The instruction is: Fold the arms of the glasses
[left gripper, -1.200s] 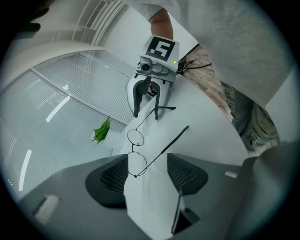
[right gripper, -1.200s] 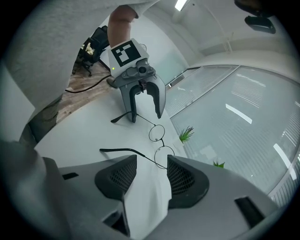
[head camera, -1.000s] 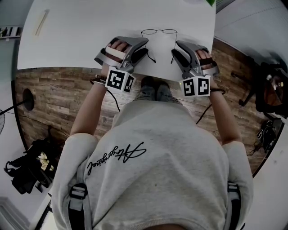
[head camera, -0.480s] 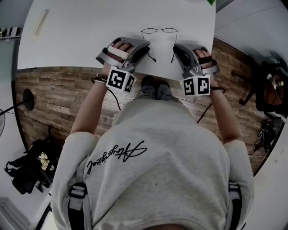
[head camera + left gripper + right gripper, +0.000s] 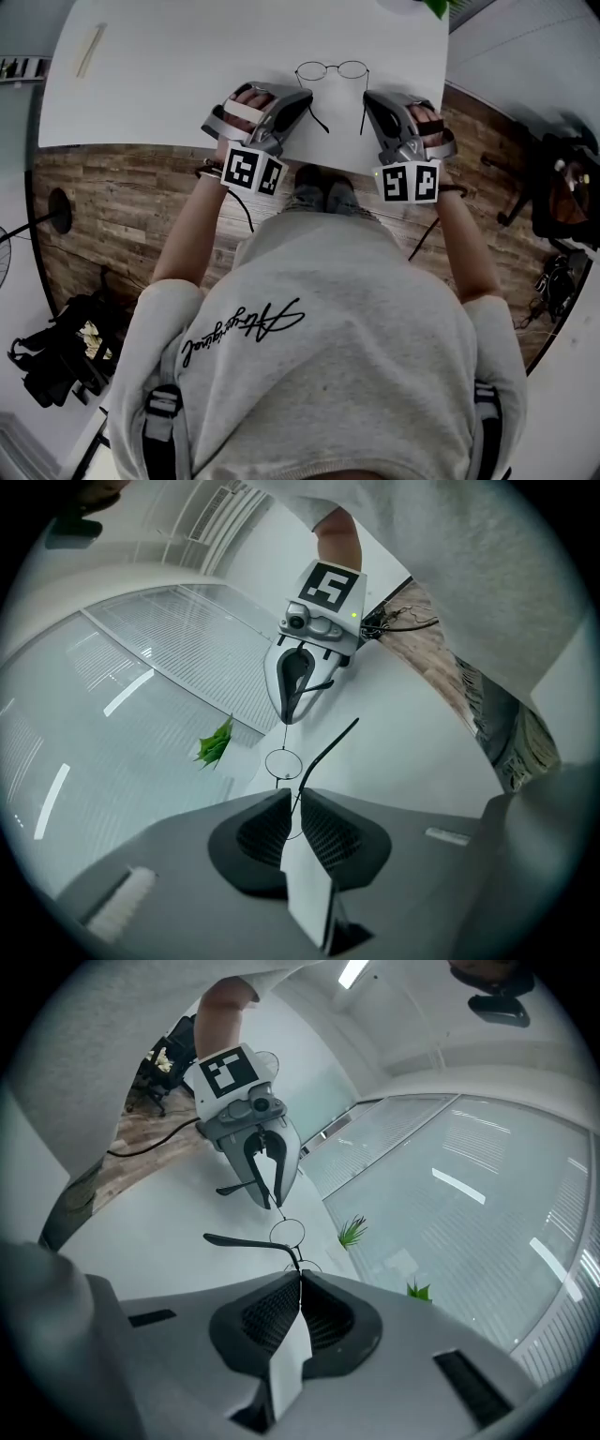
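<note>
My left gripper jaws had just closed, pinching the left hinge end of the glasses. Glasses were near the white table's front edge, arms unfolded. Right gripper jaws had just closed on the right end.

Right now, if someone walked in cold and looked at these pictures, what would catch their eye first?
A thin, round wire-rimmed pair of glasses lies near the front edge of the white table, its arms unfolded toward the person. The left gripper and right gripper flank it. Their jaws have just been closing, and each now pinches the frame at its outer end near a hinge.
</note>
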